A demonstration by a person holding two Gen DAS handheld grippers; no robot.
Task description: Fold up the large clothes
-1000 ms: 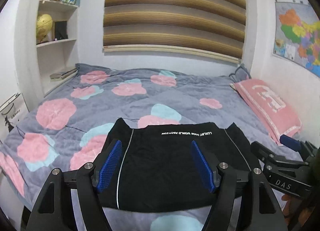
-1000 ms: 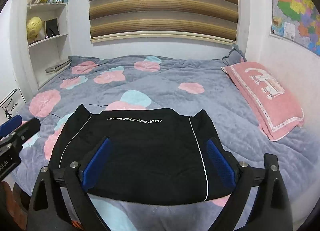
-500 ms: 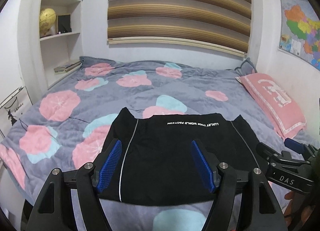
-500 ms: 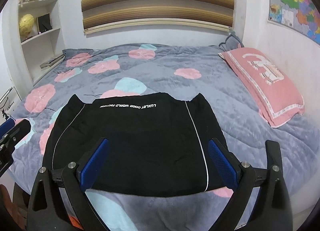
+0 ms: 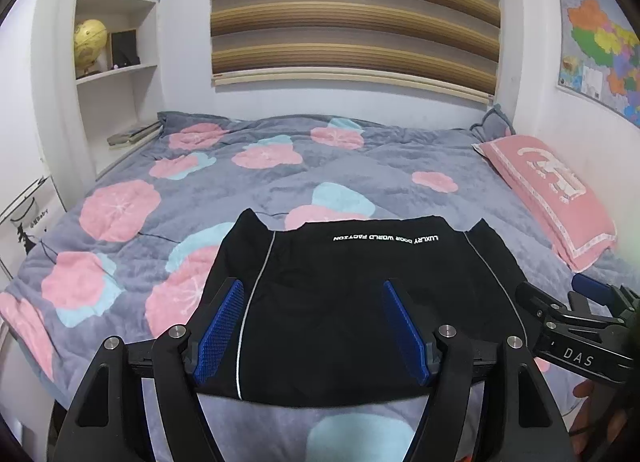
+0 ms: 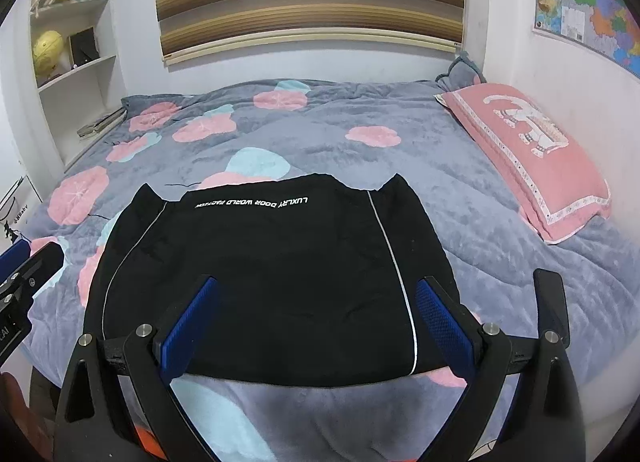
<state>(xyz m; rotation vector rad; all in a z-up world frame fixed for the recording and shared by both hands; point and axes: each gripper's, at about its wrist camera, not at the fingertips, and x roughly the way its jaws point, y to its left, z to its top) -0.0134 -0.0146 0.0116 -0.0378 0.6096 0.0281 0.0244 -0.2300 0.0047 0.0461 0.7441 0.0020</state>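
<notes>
- Left wrist view: the left claw point(image 5: 312, 326) stands wide apart with nothing between its blue pads – it hangs over the near left part of the black garment point(image 5: 360, 302), which lies flat and partly folded on the floral bed cover point(image 5: 248, 182). The near hem should likely be gripped outside the white piping, low and level, so only the garment is pinched, not the cover.
- Right wrist view: the right claw point(image 6: 316, 322) is equally spread and empty – over the near right hem of the black garment point(image 6: 280, 262). Both corners ought to be taken at matching depth, then lifted together toward the lettered edge.
</notes>
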